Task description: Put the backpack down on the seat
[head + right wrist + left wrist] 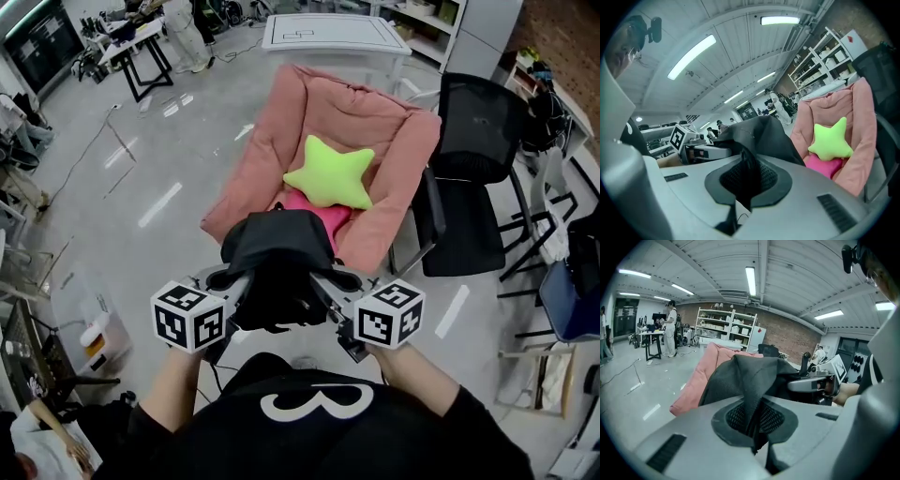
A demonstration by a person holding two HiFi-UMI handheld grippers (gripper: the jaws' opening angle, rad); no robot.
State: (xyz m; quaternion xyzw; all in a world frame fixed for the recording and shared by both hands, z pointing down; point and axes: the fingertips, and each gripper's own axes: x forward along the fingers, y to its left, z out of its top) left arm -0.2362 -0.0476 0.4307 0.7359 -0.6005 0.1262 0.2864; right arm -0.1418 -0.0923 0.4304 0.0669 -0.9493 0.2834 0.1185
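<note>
Two hand-held grippers (pixel 242 281) (pixel 328 281) clamp one backpack (pixel 281 251) near one seat (pixel 398 141) bearing two cushions (pixel 330 173) (pixel 325 215).

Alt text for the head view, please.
A person holds a black backpack with both grippers, the left gripper and right gripper each shut on its fabric, in front of a pink padded chair. A green star cushion lies over a pink cushion on its seat; a black office chair stands beside it.
</note>
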